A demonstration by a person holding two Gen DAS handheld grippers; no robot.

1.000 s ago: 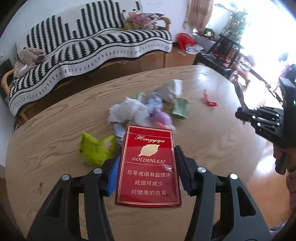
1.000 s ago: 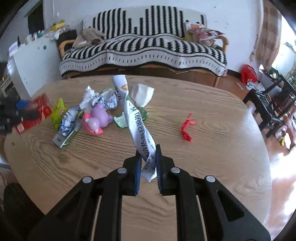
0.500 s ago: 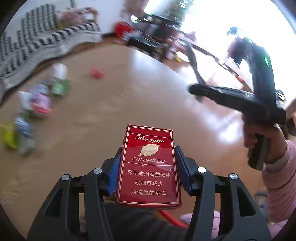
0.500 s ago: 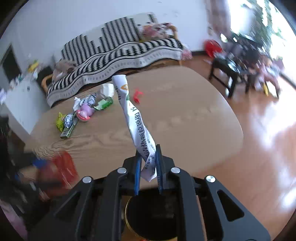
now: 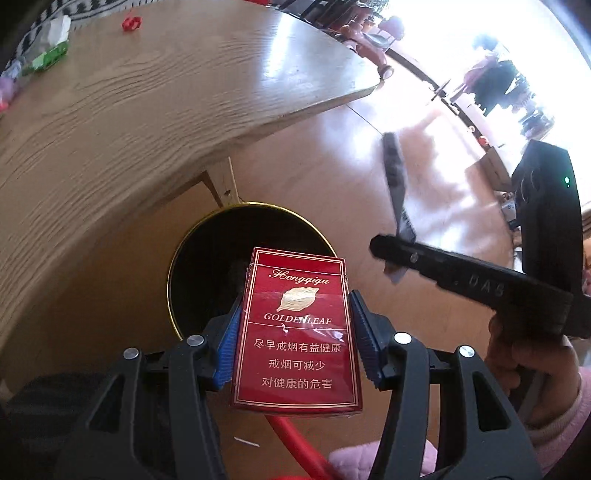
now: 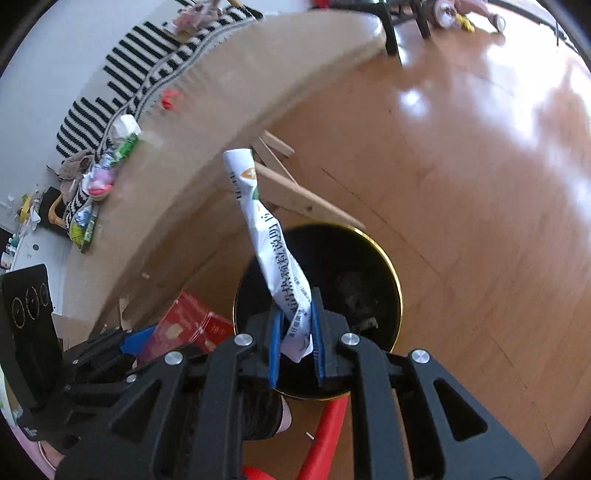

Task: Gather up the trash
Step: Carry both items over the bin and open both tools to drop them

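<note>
Both of my claws have swung away from the desk top and now tip down toward the floor, where a second ago they faced the pile of litter and the striped sofa. My left claw (image 5: 295, 343) is clamped on a red cigarette pack (image 5: 295, 332), its blue pads (image 5: 231, 347) pressed against the pack's two long sides; the pack fills the lower middle of the left view, and its top edge overlaps the near rim of the black bin (image 5: 207, 258) with the gold rim. My right claw (image 6: 296, 332) is pinched nearly closed on a white paper sachet (image 6: 273, 243), which sticks up out of the jaws and leans toward the upper left; the jaws sit over the bin (image 6: 369, 280) opening in the lower middle of the right view. In the left view my right claw (image 5: 384, 251) shows at right, edge-on, with my hand (image 5: 532, 365) and a pink sleeve (image 5: 557, 417) below it. In the right view my left claw (image 6: 125, 347) and the pack (image 6: 188, 325) sit at lower left, just beside the bin's rim. The desk (image 5: 129, 110) curves across the upper left, with the remaining litter (image 6: 107, 170) lying along its far side, well apart from the bin. A red scrap (image 5: 131, 24) lies alone on the desk. A red tube (image 6: 325, 435) shows on the floor at the bottom.
</note>
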